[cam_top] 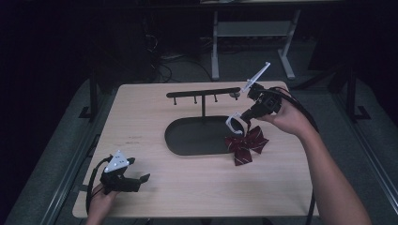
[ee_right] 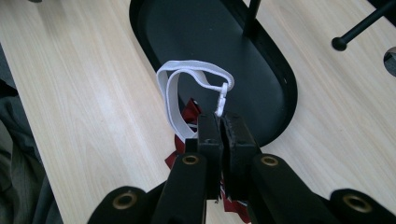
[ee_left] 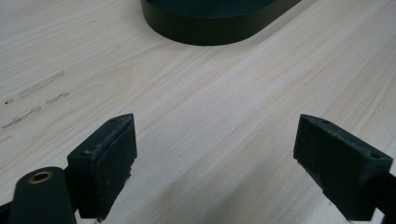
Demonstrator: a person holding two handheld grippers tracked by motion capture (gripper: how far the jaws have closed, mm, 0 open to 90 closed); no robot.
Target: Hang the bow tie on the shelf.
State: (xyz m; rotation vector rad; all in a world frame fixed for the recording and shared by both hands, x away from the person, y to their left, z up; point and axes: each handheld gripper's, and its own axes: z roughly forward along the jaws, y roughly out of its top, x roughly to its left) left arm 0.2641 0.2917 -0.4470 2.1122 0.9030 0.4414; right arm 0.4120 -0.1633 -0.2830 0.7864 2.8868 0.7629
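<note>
Pinched together, the black fingers [ee_right: 211,135] of the right gripper [cam_top: 244,117] clamp the white elastic strap loop [ee_right: 180,88] of a dark red striped fabric bow [cam_top: 245,144], which sags beside the right end of the black oval metal tray [cam_top: 187,140]. That tray holds nothing but the thin post of its black T-shaped hanger bar [cam_top: 202,93]. Right of the tray, the right hand [cam_top: 286,117] angles its gripper down towards it. Well to the tray's left, the left gripper [cam_top: 136,180] rests low on the pale wooden table [cam_top: 141,112], jaws spread wide and empty.

black hand-held gripper [cam_top: 126,180], brass screws
</note>
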